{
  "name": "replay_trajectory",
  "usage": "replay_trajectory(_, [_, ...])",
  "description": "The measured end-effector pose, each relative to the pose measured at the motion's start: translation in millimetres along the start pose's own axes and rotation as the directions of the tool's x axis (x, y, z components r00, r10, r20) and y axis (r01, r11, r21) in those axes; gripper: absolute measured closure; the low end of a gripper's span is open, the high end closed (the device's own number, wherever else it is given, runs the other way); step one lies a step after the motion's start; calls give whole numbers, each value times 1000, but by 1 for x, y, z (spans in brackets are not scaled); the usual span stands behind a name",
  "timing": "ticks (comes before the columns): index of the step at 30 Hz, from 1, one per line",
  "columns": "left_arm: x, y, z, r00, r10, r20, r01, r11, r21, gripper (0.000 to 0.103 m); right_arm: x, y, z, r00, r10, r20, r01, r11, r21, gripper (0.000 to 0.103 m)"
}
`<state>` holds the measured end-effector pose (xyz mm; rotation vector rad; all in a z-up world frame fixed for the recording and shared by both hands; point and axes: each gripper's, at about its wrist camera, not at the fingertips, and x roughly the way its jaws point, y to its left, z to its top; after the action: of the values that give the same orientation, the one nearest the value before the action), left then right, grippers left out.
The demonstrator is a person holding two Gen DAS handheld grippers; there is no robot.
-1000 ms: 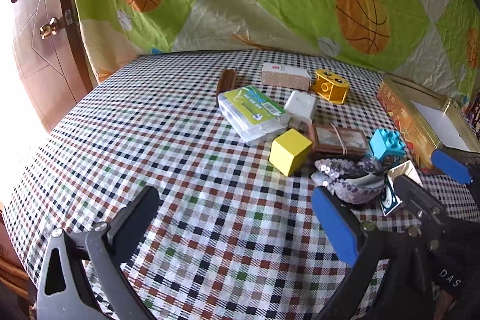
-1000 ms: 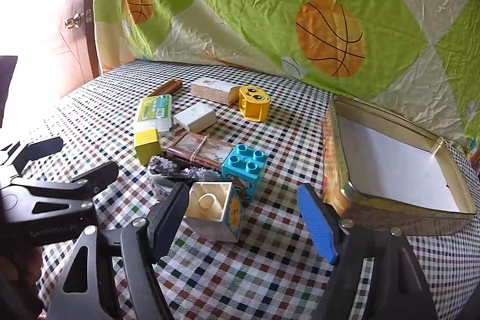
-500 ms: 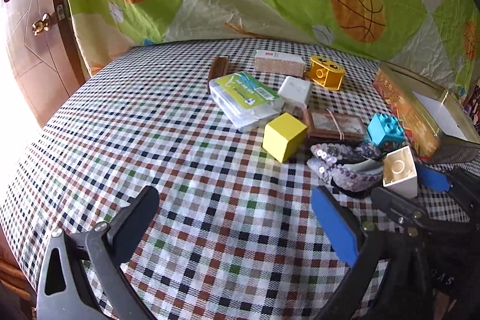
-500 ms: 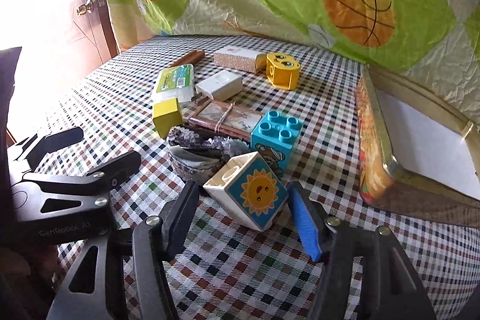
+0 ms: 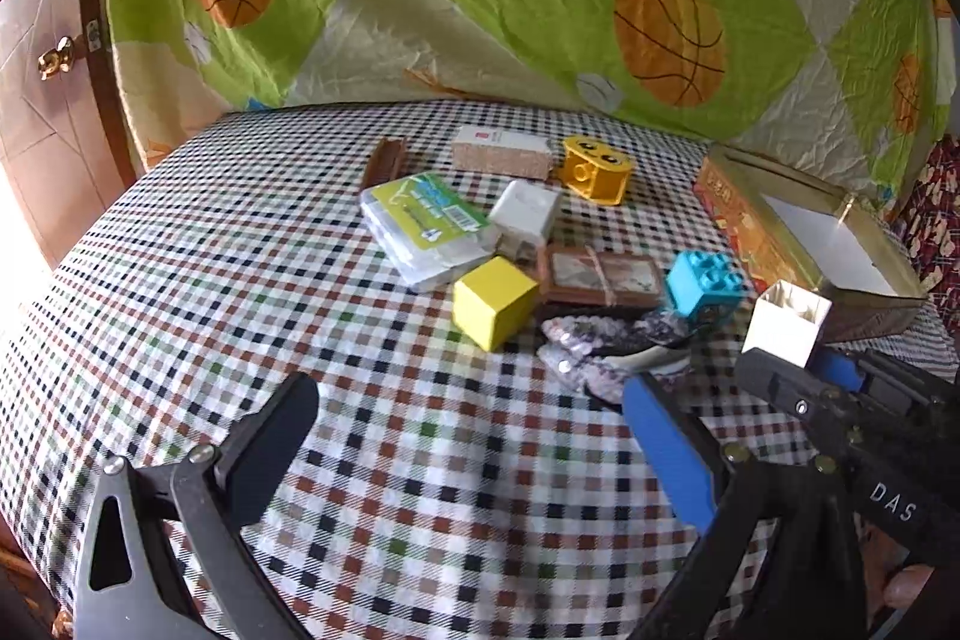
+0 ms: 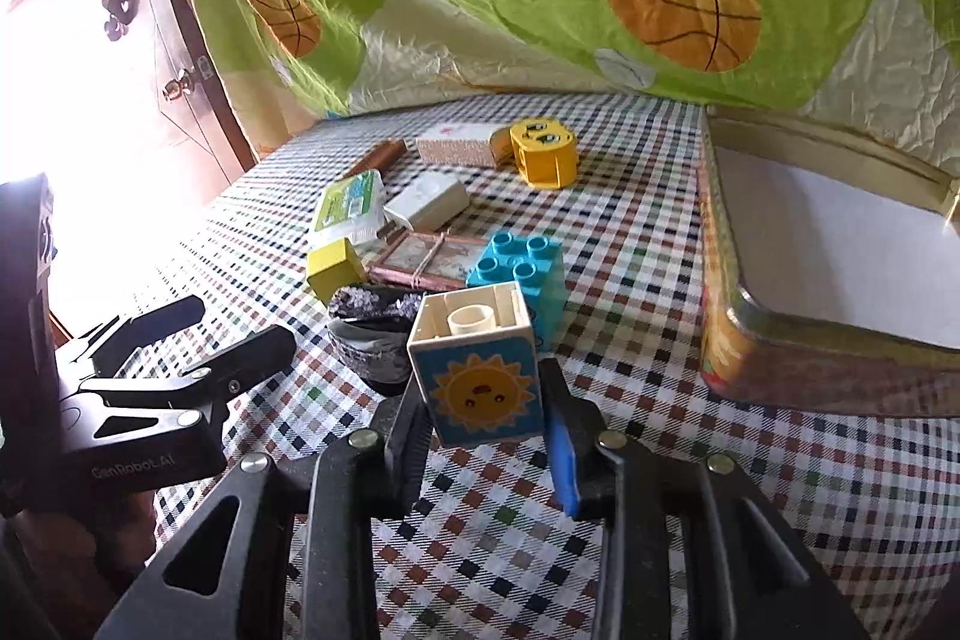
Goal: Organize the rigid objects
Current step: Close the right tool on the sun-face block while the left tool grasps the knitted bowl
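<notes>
Checked tablecloth (image 6: 630,232); sun block (image 6: 480,376) clamped between right gripper (image 6: 483,451) jaws, seemingly lifted; left gripper (image 5: 474,454) jaws open, empty.

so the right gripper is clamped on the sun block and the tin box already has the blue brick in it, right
Not quite. The right gripper is shut on the sun block, but the tin box holds no brick: only its white floor shows. The blue brick sits on the checked tablecloth just behind the held block, left of the box. The right wrist view shows this.
</notes>
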<state>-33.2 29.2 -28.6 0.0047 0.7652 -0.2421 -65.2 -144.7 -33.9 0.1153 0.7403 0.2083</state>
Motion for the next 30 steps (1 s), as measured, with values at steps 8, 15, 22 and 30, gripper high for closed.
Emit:
replay_trajectory(8, [31, -47, 14, 997, -13, -73, 18, 997, 73, 13, -41, -13, -1, 963, -181, 199, 189, 982, -23, 67])
replay_trajectory(15, [61, -67, 17, 990, 21, -143, -8, 996, 88, 30, -50, -24, -1, 956, -180, 231, 183, 983, 7, 67])
replay_trajectory(22, [53, -53, 17, 993, -49, -110, 50, 999, 11, 31, -52, -35, -4, 958, -164, 235, 154, 986, 61, 67])
replay_trajectory(30, [21, -46, 13, 999, -31, -18, 31, 999, -12, 31, -55, -30, -7, 950, -181, 255, 174, 984, 47, 67])
